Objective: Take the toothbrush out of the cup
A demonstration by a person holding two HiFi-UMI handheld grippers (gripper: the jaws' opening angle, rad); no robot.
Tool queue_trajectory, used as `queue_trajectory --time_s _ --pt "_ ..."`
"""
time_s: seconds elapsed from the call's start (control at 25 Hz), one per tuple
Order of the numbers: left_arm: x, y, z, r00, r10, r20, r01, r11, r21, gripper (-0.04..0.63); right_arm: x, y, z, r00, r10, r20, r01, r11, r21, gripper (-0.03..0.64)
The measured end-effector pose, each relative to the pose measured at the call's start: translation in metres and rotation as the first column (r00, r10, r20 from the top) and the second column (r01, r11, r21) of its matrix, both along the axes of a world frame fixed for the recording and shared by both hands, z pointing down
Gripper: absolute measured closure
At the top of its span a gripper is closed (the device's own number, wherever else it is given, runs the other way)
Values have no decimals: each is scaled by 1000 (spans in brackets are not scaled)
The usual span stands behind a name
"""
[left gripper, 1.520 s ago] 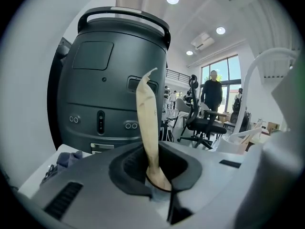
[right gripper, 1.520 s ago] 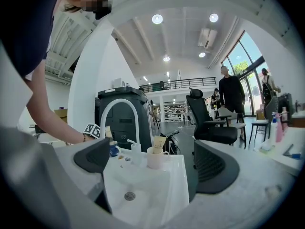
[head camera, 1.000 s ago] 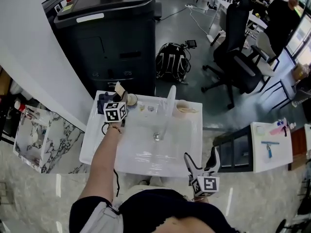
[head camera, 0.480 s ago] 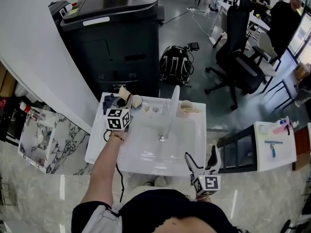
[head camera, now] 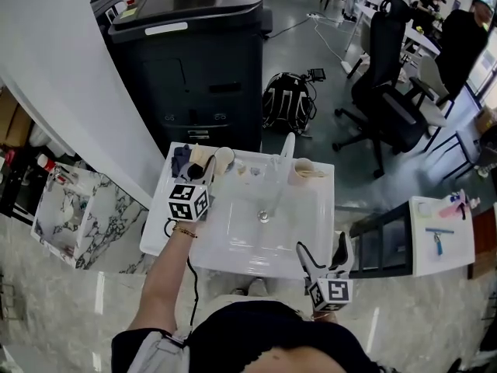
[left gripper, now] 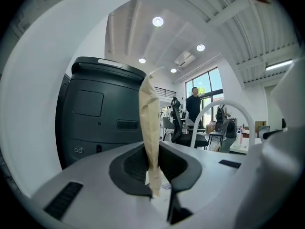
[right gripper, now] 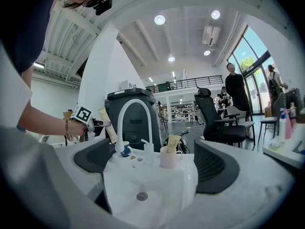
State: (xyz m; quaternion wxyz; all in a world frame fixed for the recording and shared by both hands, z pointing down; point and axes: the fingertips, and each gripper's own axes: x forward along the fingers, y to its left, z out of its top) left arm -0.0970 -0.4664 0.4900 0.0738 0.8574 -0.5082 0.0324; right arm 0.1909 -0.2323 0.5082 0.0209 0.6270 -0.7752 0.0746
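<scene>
- Beige-wrapped toothbrush (left gripper: 150, 137) stands upright, clamped in the left tongs (left gripper: 159, 197); only the left gripper view shows that grip.
- Right gripper view shows it held up just beside the cup (right gripper: 124, 150), left of the faucet (right gripper: 136, 123); can't tell if its tip clears the rim.
- Left forearm (head camera: 167, 266) reaches along the sink (head camera: 256, 259) left side, tongs near level.
- Right tongs (head camera: 320, 247) spread apart, empty, at the sink's front edge.
- Count: two cups, two wrapped toothbrushes, one faucet; second brush (right gripper: 173, 142) sits in the other cup (right gripper: 167, 159).
</scene>
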Motion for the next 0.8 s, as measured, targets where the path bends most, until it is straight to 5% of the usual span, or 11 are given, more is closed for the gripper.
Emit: queue_trajectory --time_s 0.32,0.8 --pt "-2 59 -34 998 16 -67 -15 1000 5 560 -13 2 6 999 -42 6 42 999 -25 71" --pt "-15 135 -53 998 -24 -58 25 999 29 560 -33 -5 7 995 -100 9 101 995 -25 71"
